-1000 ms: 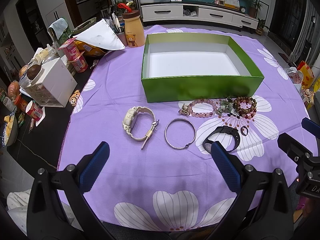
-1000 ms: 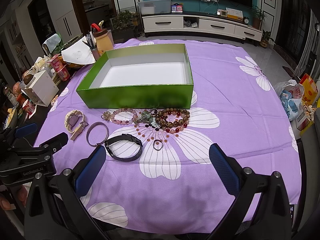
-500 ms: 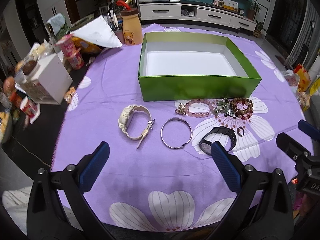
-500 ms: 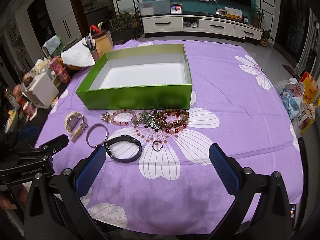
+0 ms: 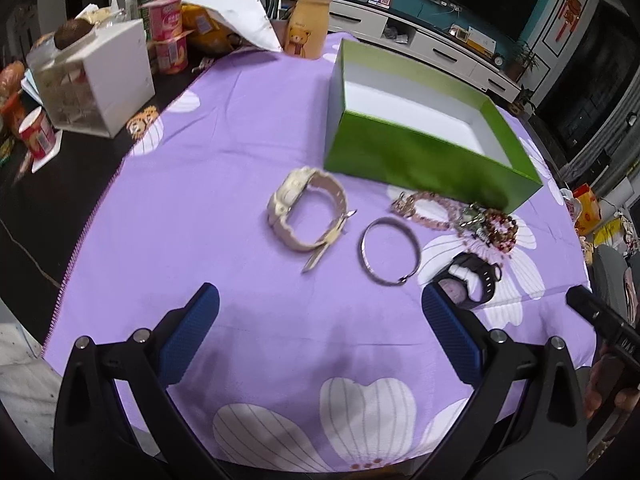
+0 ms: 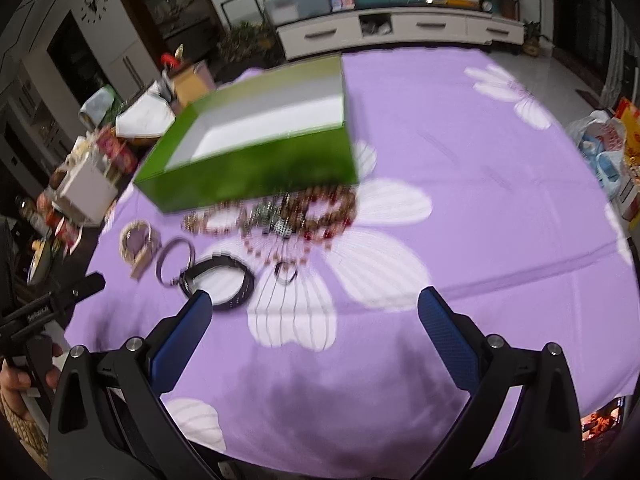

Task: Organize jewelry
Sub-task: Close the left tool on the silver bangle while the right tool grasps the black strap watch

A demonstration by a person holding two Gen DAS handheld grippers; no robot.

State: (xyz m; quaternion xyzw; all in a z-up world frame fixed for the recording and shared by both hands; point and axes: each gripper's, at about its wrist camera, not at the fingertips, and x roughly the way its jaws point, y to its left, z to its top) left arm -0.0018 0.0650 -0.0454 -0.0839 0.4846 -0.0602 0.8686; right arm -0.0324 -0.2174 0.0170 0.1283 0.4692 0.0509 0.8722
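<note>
An open green box (image 5: 420, 152) with a white inside stands on the purple flowered cloth; it also shows in the right wrist view (image 6: 256, 148). In front of it lie a cream watch (image 5: 308, 212), a silver bangle (image 5: 390, 250), a black watch (image 5: 470, 280), a pink bead bracelet (image 5: 428, 210) and dark red beads (image 5: 500, 230). The right wrist view shows the black watch (image 6: 220, 282), a small ring (image 6: 286, 272) and the beads (image 6: 316, 210). My left gripper (image 5: 320, 320) is open, just short of the cream watch. My right gripper (image 6: 312, 316) is open, above the cloth near the black watch.
A white drawer unit (image 5: 94, 88), yogurt cups (image 5: 170, 40), a bear jar (image 5: 308, 24) and papers crowd the table's left side. Bags (image 6: 604, 152) sit on the floor at the right. The cloth's near edge (image 5: 280, 452) lies below my fingers.
Both grippers have moved forward and tilted; the jewelry looks larger and nearer. The right view is blurred from motion. Both stay open.
</note>
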